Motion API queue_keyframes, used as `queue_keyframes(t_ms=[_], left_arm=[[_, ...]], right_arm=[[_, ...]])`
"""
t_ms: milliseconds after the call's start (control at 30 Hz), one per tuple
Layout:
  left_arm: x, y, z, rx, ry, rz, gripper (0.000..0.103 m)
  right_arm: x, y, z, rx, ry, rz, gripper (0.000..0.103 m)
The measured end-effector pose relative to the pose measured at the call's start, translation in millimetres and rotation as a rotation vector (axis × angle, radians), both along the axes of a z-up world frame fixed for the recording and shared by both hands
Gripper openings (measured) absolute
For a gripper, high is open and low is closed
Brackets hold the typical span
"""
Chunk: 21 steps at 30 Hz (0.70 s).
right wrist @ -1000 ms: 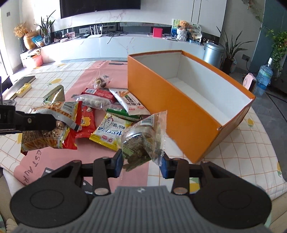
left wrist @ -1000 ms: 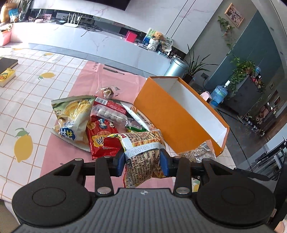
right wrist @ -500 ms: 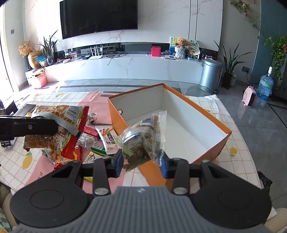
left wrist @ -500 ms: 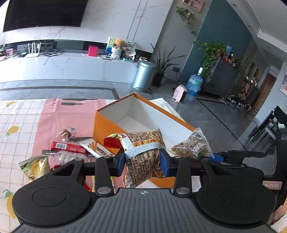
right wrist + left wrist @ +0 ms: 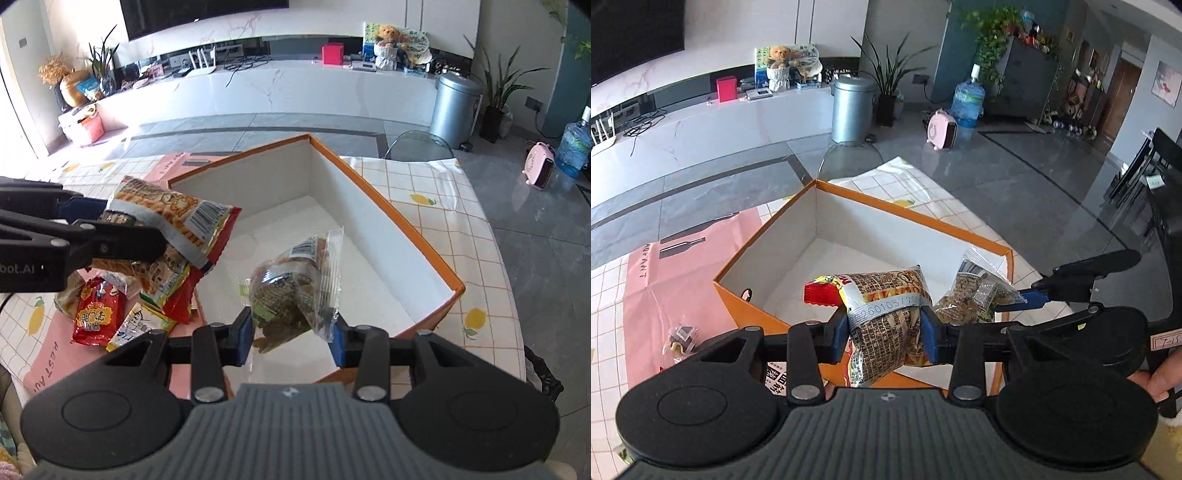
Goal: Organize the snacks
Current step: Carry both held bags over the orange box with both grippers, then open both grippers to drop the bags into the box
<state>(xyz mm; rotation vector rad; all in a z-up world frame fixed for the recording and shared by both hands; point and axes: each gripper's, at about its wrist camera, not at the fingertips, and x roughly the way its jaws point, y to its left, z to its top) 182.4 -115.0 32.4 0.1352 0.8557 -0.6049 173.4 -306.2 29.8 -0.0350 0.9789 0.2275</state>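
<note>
Orange box [image 5: 373, 206] bare inside. Left gripper [image 5: 884, 330] pinching striped snack bag [image 5: 882, 321], right gripper [image 5: 293, 338] pinching clear packet [image 5: 295, 288], both above it. Several packets [image 5: 96, 314] left on pink mat [image 5: 676, 273].

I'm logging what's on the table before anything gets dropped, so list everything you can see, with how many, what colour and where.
orange box: one, orange outside, white inside, open and empty, on the tablecloth
cracker bag: one, yellow and red, held above the box's near edge
clear snack pack: one, clear with brown pieces, held above the box
loose snack packets: several, red, white, green, on the pink mat left of the box
small wrapped snack: one, clear with brown contents, on the pink mat
pink mat: one, pink, under the box's left side
tablecloth: one, white with lemons
left gripper: one, black with blue pads
right gripper: one, same
</note>
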Motion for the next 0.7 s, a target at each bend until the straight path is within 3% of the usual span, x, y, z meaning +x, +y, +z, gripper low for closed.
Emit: queue_keyframes(t_ms=[333, 700], left_arm=[[53.0, -36.0, -52.1, 0.237, 0.129, -0.12, 0.045], [73.4, -45.8, -99.4, 0.318, 0.213, -0.158, 0.045]], right_arm=[[69.5, 14.2, -61.1, -0.092, 0.25, 0.2, 0.039], [90.0, 18.8, -110.3, -0.156, 0.399, 0.307, 0.039]])
